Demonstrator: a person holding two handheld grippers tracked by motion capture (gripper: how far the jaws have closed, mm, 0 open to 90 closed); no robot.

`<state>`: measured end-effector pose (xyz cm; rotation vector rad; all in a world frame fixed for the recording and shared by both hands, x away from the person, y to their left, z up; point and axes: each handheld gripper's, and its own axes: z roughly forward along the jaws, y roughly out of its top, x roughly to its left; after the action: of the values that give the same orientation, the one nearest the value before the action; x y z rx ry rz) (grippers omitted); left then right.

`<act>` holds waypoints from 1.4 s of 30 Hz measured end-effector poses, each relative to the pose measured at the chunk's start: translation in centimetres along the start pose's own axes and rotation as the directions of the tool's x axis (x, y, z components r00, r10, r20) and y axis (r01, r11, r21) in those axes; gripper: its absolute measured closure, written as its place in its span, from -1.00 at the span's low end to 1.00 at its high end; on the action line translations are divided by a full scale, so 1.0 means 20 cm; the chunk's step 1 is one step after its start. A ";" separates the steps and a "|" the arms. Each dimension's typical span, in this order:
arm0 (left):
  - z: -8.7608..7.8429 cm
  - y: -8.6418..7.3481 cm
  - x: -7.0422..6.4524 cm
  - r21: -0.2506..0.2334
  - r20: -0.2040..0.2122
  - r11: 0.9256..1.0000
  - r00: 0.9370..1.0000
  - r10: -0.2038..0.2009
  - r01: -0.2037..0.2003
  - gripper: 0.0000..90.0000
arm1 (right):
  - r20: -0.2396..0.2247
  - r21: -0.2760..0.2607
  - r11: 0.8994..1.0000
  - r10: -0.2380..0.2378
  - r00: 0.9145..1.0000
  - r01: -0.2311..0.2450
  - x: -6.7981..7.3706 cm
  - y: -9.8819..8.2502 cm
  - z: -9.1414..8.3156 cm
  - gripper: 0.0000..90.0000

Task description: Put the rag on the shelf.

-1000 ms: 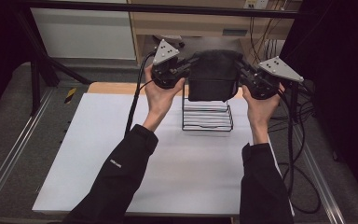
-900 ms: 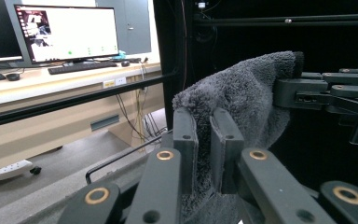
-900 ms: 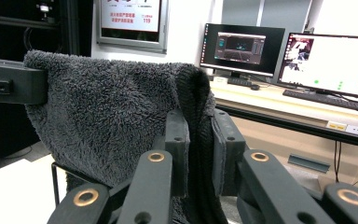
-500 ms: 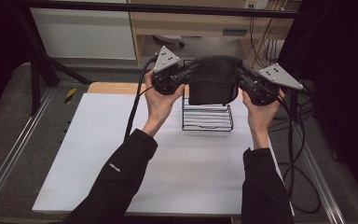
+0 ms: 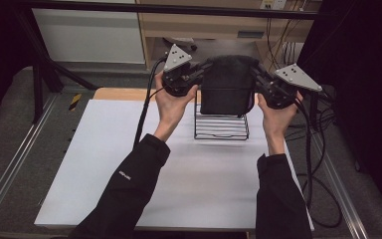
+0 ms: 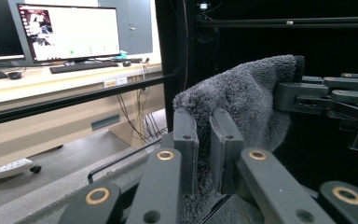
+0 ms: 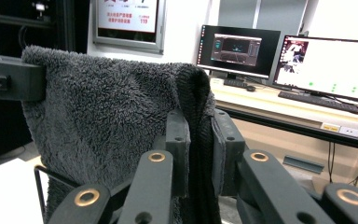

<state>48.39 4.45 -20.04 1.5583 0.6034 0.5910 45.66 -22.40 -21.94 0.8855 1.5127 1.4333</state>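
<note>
Hanging between the two grippers, a dark grey fleecy cloth (image 5: 227,85) is stretching above the white table (image 5: 129,164), its lower edge draping just over a black wire rack (image 5: 221,128). The left gripper (image 5: 197,73) is pinching one upper corner, its jaws nearly together with the pile squeezed between them (image 6: 204,154). The right gripper (image 5: 256,78) is clamping the opposite corner the same way (image 7: 199,149). Farther off, monitors (image 7: 331,65) are glowing on a desk.
</note>
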 end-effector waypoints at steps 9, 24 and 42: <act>-0.04 0.03 -0.03 -0.008 0.007 0.999 0.999 0.043 -0.042 0.82 | -0.017 -0.030 0.999 -0.025 1.000 0.024 0.00 0.04 -0.02 0.77; -0.10 -0.27 -0.14 0.050 0.029 0.997 0.998 0.064 -0.065 0.82 | -0.040 -0.015 0.999 -0.037 0.999 0.037 0.05 -0.21 -0.15 0.77; -0.10 -0.29 -0.12 0.200 0.042 0.980 0.999 0.012 -0.020 0.68 | -0.083 0.166 0.986 0.051 0.995 -0.036 0.03 -0.19 -0.17 0.44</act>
<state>45.12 4.61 -25.67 1.7612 0.6355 0.5215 42.49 -23.54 -25.82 0.9706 1.7057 1.4097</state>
